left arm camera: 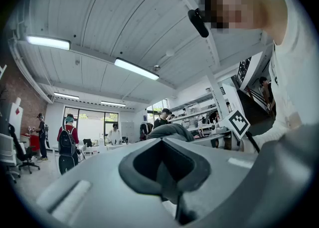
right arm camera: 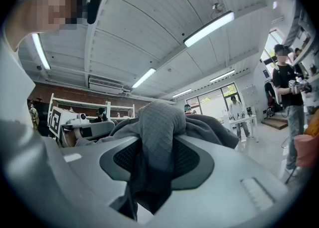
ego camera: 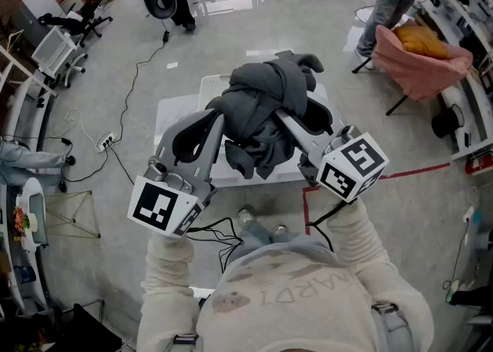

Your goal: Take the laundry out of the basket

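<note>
Dark grey knitted garment, bunched and hanging in folds, held up between both tools above the counter. It is clear of the basket and touches no surface. It is probably carried this high so that its trailing folds clear the rim, and gripped at two places so that it does not swing from one corner.

Right hand-held gripper: jaws clamped on a thick ribbed fold, which bulges over the dark pads in the right gripper view. Left hand-held gripper: jaws drawn together on a thinner fold, with the bulk of the cloth rising just beyond the tips. Both point inward and upward, which suggests a lift in hand and not a set-down.

Glossy pale grey floor of a large workroom with strip lights, shelving and several people at a distance. White rectangular counter directly below the load, with bare surface showing at its left. Pink cloth draped over a chair, well apart at the right. White plastic laundry basket on the counter's far side, mostly hidden by the garment; whether more laundry lies inside cannot be told. Red tape line on the floor. White power strip with black cable at the left.
</note>
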A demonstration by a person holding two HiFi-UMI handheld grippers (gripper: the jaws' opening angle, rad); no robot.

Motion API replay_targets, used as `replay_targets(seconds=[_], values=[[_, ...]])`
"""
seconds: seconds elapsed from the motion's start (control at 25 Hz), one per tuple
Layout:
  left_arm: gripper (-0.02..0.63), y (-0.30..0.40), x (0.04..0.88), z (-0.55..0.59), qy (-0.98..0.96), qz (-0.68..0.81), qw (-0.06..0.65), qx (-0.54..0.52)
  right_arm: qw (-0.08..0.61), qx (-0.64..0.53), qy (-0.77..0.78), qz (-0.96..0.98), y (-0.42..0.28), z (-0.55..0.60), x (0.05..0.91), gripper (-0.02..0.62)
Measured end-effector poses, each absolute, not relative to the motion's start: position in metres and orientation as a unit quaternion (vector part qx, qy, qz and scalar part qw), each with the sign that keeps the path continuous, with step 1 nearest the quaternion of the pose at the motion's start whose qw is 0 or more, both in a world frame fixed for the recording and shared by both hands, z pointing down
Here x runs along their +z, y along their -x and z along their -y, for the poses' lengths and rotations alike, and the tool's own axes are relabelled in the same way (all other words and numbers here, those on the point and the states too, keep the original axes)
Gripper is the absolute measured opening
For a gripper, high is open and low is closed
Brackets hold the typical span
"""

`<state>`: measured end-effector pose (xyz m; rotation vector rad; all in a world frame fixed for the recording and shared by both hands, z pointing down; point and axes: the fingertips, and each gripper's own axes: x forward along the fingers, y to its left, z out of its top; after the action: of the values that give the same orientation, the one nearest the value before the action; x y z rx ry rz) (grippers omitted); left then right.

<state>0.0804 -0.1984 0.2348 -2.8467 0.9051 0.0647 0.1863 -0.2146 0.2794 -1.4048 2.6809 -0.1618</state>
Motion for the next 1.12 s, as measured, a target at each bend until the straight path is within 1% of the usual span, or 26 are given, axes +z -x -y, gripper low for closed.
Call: replay_targets(seconds=[0.68, 0.92, 1.12], values=[[0.0, -0.081, 0.225, 0.19, 0.95, -0.299, 0.081, 0.028, 0.051, -0.037, 0.462, -0.884, -0.186, 0.211, 0.263, 0.189], [0.0, -0.08, 0.236, 0.191, 0.949, -0.305, 0.074, 0.033, 0.042, -0.045, 0.463, -0.884, -0.187, 0.215, 0.278, 0.195], [0.0, -0.053, 0.254, 0.199, 0.941, -0.331, 0.064, 0.028, 0.033, -0.1, 0.478, -0.872, -0.18, 0.234, 0.316, 0.199]])
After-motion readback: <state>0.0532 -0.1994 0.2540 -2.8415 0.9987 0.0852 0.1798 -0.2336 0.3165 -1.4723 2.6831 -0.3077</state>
